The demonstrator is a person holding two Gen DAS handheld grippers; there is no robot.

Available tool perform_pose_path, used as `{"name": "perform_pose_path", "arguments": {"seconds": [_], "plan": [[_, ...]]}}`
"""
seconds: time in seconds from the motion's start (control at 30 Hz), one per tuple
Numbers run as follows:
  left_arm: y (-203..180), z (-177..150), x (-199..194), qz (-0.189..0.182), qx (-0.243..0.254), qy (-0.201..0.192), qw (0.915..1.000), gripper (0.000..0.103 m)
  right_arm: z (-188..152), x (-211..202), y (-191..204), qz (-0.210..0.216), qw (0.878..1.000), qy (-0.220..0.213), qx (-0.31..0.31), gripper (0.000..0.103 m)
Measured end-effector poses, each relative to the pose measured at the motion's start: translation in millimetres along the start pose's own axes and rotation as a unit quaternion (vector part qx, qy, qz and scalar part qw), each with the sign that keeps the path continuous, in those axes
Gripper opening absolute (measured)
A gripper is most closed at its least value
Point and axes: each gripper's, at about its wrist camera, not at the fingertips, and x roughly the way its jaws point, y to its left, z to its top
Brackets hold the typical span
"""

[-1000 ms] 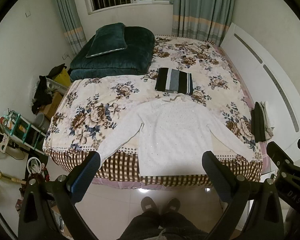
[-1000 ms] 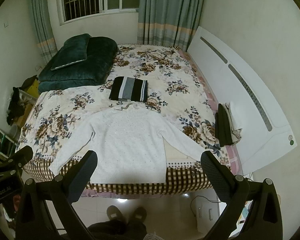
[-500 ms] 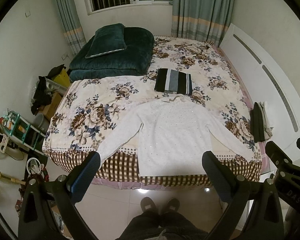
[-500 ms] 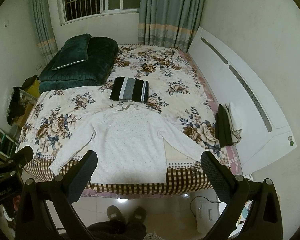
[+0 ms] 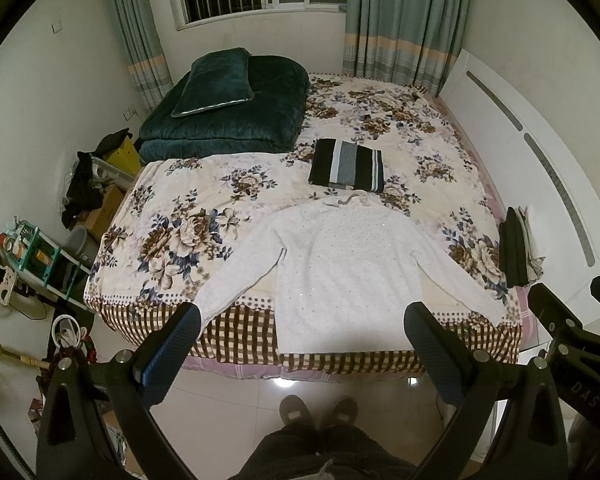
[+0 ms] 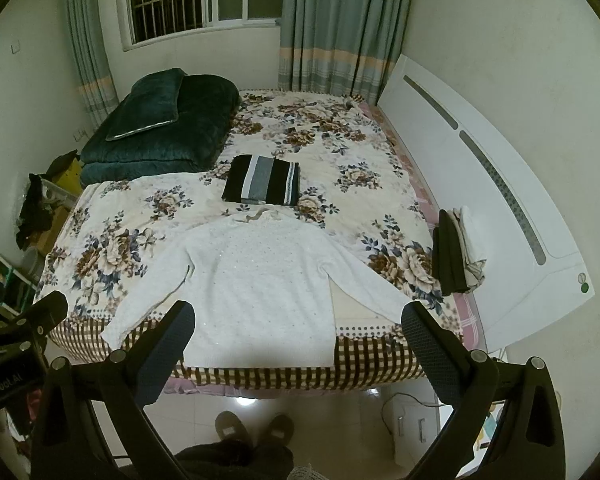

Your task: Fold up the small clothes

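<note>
A white long-sleeved sweater (image 5: pixel 346 268) lies flat with its sleeves spread at the near edge of the flowered bed (image 5: pixel 228 196); it also shows in the right wrist view (image 6: pixel 256 288). Its hem hangs over the bed's front edge. My left gripper (image 5: pixel 302 320) is open and empty, held above the floor in front of the bed. My right gripper (image 6: pixel 298 318) is open and empty at about the same height. A folded black, grey and white striped garment (image 5: pixel 346 166) lies behind the sweater's collar, and also shows in the right wrist view (image 6: pixel 262 186).
A dark green quilt with a pillow (image 5: pixel 228 108) sits at the bed's back left. Folded dark and light clothes (image 5: pixel 518 246) lie at the bed's right edge by the white headboard (image 5: pixel 540 152). Shelves and clutter (image 5: pixel 40 256) stand left of the bed. My feet (image 5: pixel 318 410) are on the tiled floor.
Both views have shifted very slightly; the sweater and the other clothes have not moved, and both grippers have stayed open.
</note>
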Motion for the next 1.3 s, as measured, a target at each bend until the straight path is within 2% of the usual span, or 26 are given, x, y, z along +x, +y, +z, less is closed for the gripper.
{"name": "perform_pose_path", "arguments": {"seconds": [1.3], "plan": [[-0.7, 5.7, 1.1, -0.004, -0.001, -0.004, 1.0, 0.103, 5.3, -8.4, 8.3, 0.002, 1.0, -0.004, 0.003, 0.103]]}}
